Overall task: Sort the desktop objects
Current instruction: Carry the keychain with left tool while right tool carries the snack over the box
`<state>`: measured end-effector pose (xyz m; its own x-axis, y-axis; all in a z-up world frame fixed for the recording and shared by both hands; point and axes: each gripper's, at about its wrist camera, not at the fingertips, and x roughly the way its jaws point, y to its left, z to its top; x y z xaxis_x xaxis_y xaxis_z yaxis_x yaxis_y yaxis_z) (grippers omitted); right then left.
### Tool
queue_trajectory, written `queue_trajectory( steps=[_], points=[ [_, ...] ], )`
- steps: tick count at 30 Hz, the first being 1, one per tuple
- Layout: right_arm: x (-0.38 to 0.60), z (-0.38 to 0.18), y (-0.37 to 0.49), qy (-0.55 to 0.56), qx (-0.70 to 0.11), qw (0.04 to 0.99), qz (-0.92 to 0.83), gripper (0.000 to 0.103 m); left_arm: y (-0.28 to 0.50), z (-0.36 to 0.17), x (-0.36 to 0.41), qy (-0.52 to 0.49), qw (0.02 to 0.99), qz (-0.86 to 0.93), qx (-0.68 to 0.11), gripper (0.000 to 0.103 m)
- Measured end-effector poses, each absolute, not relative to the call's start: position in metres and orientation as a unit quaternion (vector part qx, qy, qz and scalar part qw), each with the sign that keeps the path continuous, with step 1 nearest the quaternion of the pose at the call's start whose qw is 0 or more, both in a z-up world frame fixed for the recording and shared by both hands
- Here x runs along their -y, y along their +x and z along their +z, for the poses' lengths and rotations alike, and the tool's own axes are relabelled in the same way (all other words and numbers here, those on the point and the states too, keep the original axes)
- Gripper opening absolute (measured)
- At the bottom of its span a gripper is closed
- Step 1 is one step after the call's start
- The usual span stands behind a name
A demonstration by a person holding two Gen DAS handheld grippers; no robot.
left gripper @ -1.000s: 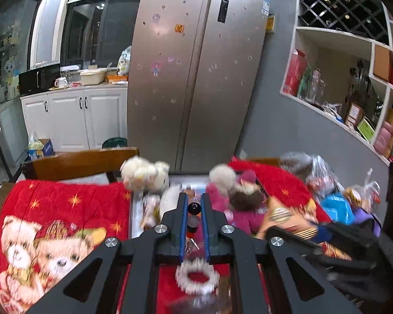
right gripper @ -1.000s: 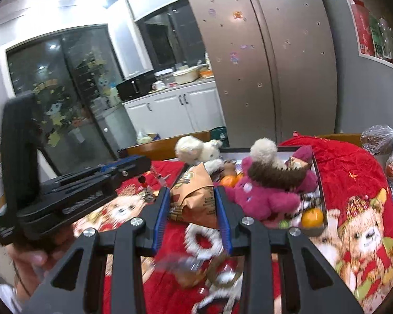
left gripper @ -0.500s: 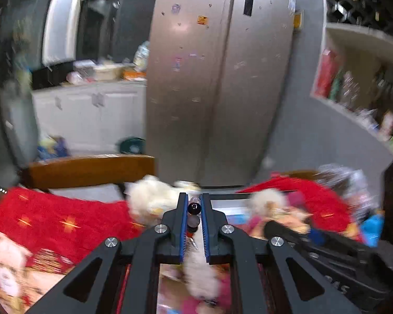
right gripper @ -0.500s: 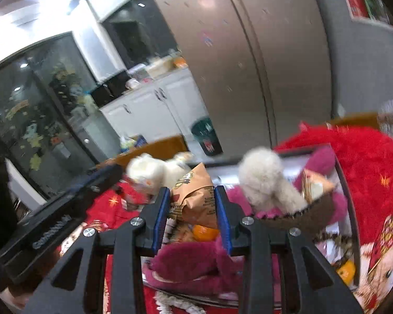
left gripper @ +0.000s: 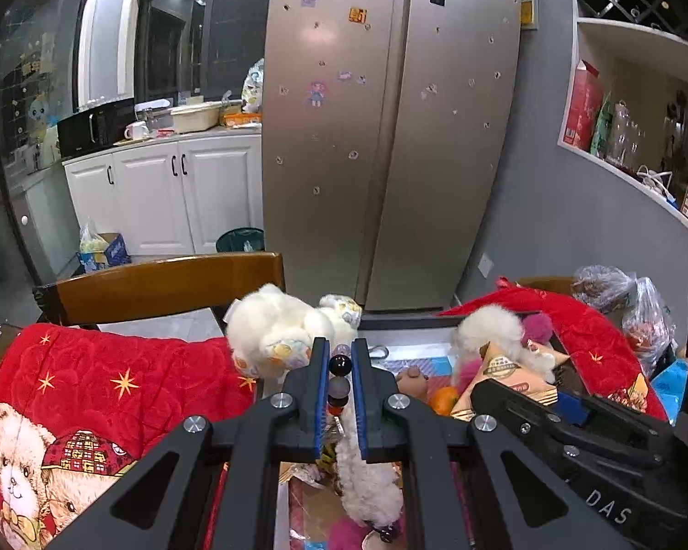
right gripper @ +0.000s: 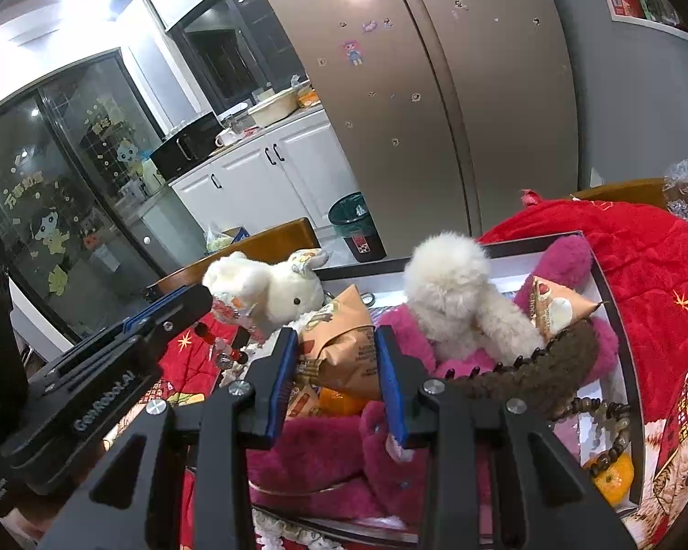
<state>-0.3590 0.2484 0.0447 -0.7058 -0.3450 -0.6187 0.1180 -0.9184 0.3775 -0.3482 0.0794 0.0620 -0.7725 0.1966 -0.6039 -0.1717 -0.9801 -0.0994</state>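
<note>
I am holding my left gripper pressed together on a beaded bracelet of black, grey and red round beads; the beads are sitting in a line between the blue pads, and the rest of the string is hanging below the fingers. In the right wrist view this bracelet is dangling at about 9 o'clock from my right gripper.

My right gripper is pinching a tan crinkled snack packet with brown print; the two blue pads are pressing on its sides and the packet's pointed top is sticking up toward 12 o'clock.

Both grippers are hovering over a shallow white tray with a dark rim, which is lying on a red quilted blanket with bear pictures. In the tray, a white fluffy plush toy is lying at 1 o'clock from my right gripper, on top of a pink plush toy. A second tan triangular snack packet is resting at 2 o'clock, touching both toys. A brown wooden bead string is lying at 3 o'clock. A small orange fruit is sitting at 4 o'clock, near the tray's corner.

A white plush rabbit is lying at the tray's far left edge, at 11 o'clock from my left gripper.
</note>
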Motion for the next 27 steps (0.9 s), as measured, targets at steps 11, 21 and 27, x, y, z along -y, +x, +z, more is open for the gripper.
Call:
queue_trajectory(
  steps=[11, 21, 27],
  points=[
    [-0.244, 0.042, -0.353, 0.358, 0.133, 0.124, -0.916, 0.035, -0.350, 0.057, -0.086, -0.328, 0.092, 0.940, 0.001, 0.010],
    [-0.240, 0.040, -0.349, 0.360, 0.119, 0.123, -0.917, 0.035, -0.353, 0.050, -0.089, -0.331, 0.107, 0.938, 0.003, 0.010],
    [-0.239, 0.038, -0.349, 0.360, 0.120, 0.119, -0.918, 0.036, -0.351, 0.050, -0.092, -0.330, 0.110, 0.938, 0.001, 0.010]
  ],
)
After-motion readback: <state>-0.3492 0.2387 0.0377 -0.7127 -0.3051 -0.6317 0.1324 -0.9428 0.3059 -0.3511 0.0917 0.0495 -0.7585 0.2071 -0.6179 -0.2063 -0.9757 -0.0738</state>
